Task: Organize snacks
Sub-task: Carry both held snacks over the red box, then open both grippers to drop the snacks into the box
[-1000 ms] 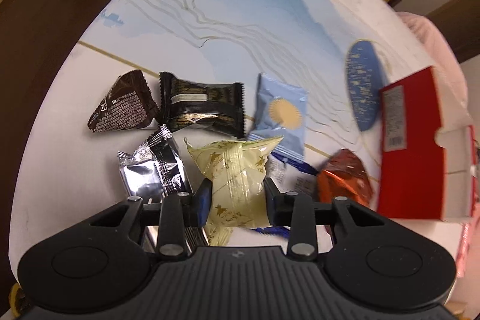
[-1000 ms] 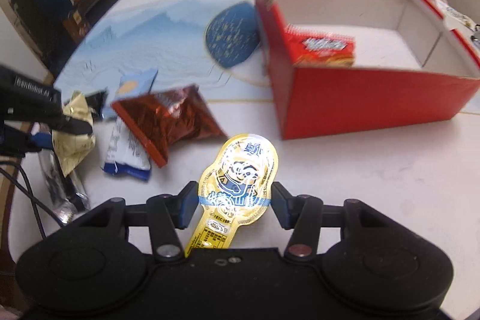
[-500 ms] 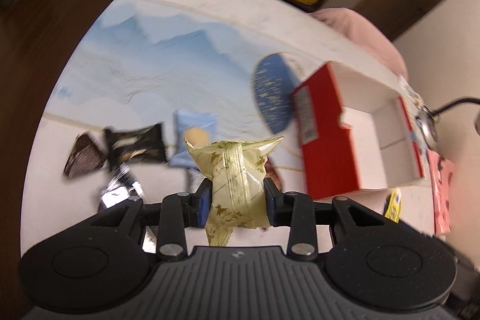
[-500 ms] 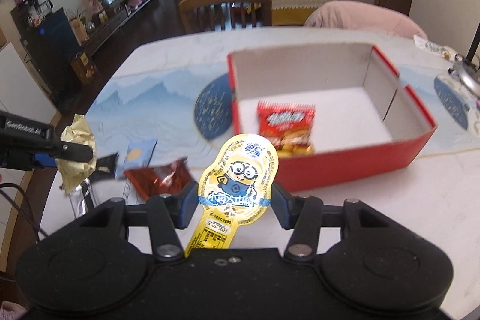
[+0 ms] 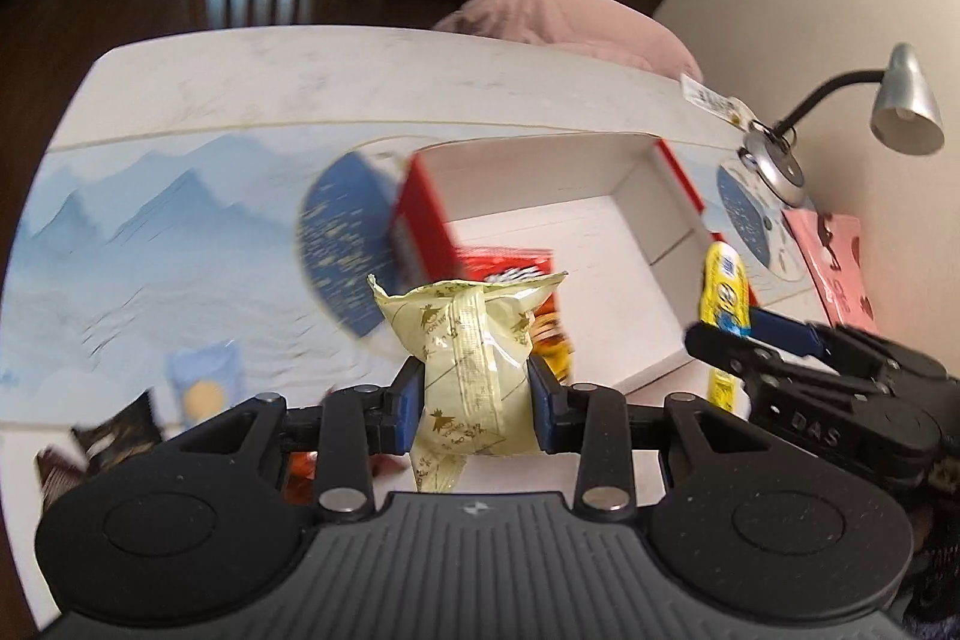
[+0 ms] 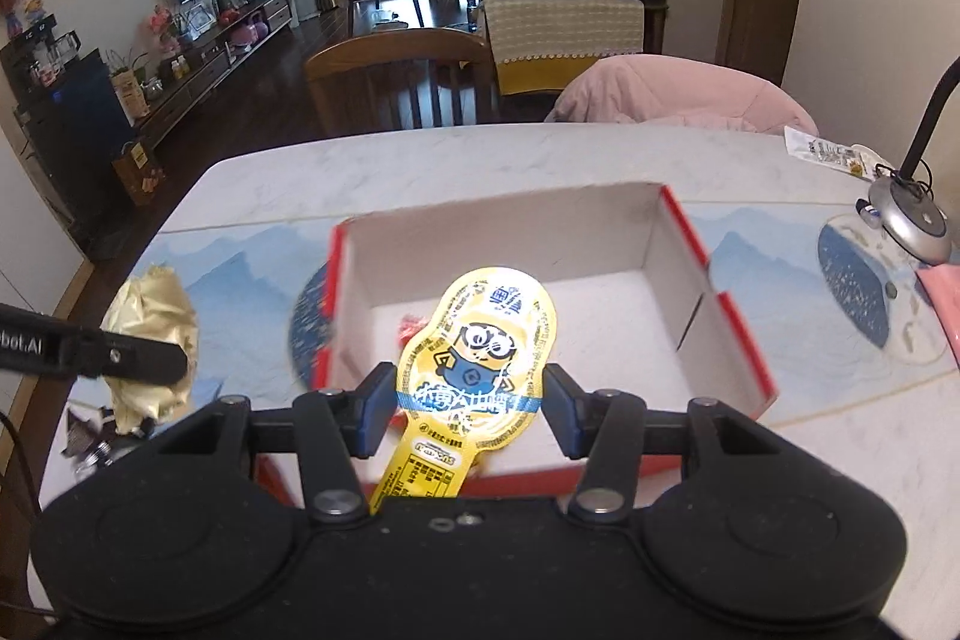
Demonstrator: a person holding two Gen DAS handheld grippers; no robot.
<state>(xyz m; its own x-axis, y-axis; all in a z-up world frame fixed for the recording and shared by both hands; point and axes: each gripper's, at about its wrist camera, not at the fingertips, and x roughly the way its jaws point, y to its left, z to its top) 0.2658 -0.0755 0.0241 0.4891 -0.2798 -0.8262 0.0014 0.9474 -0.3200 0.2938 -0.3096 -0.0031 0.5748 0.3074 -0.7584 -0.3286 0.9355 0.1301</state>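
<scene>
Left gripper up in the air, its blue pads squeezed against both sides of a pale yellow candy packet with gold print, packet upright between the jaws and clear of the table. Over on the right gripper, the jaws are clamped on a yellow paddle-shaped cartoon snack, its round head poking up past the fingertips, its narrow labelled tail running back toward the gripper body.

Both loads hang over the near edge of the red box, white inside, lid off. In the left wrist view the right gripper comes in from the right edge with its yellow snack edge-on, just above the box's near right corner. From the right wrist view the left gripper's black finger crosses in from the left, the pale packet bunched round it, just left of the box.

Inside the box, a red snack bag lies on the white floor, partly hidden behind each held packet.

Further out, a dark blue round coaster sits touching the box's left wall on the blue mountain-print placemat. On the table's near left: a light blue packet, a dark brown wrapper, blurred. Far right, a silver desk lamp.
</scene>
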